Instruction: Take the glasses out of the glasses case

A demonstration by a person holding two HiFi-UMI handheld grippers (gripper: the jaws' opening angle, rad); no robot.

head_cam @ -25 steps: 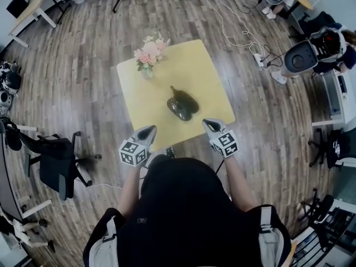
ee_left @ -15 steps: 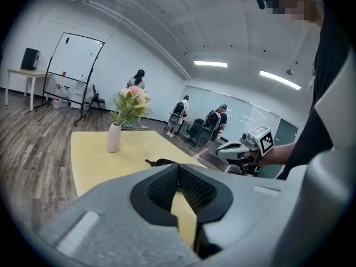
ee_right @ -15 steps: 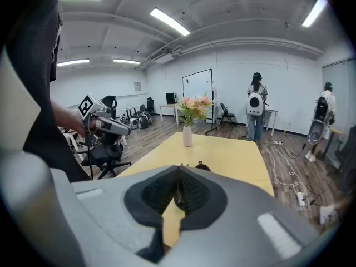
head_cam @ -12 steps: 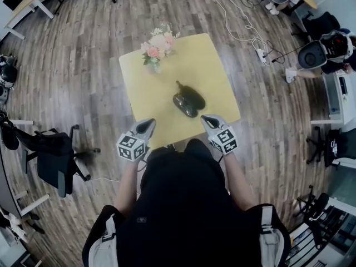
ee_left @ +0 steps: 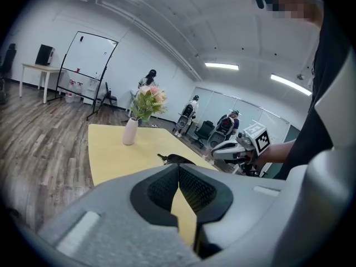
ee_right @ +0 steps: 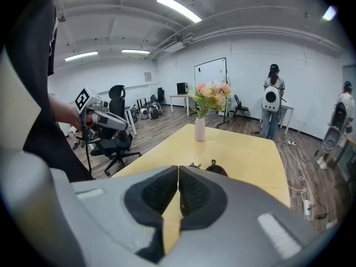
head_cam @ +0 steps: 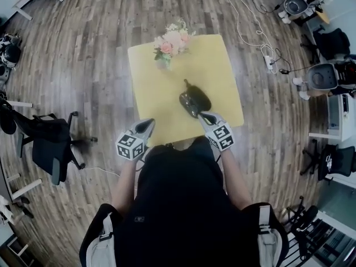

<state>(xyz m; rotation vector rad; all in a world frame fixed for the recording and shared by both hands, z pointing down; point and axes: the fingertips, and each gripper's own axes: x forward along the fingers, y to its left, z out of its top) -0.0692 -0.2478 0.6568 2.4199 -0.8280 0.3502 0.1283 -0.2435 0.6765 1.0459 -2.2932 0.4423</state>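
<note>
In the head view the left hand-held gripper [head_cam: 147, 125] and the right hand-held gripper [head_cam: 205, 116] hang over the near edge of the yellow table [head_cam: 153, 93]. The dark, oval glasses case [head_cam: 194, 101] lies close in front of the right one's tips and well off to the right of the left one. A vase of flowers [head_cam: 168, 48] stands farther out, beyond both. In the left gripper view the jaws meet at their tips with nothing between them, only table showing through the slit lower down, and the case [ee_left: 177, 159] sits ahead and slightly to the right, low and rounded. In the right gripper view the jaws are likewise pressed together and empty. The case [ee_right: 217, 169] is just beyond them and a little to the right, with a small loop or tab standing up at its far end. Whether the case is open I cannot tell, and the glasses themselves are not visible. The case looks like a smooth, light shell, so it would probably skate across the table if nudged from one side — better to pin its lower half with one hand-held gripper and work the seam with the other. The glasses should be light and fragile — best taken by the bridge or a temple near the hinge, never by a lens, and with a gentle squeeze.
</note>
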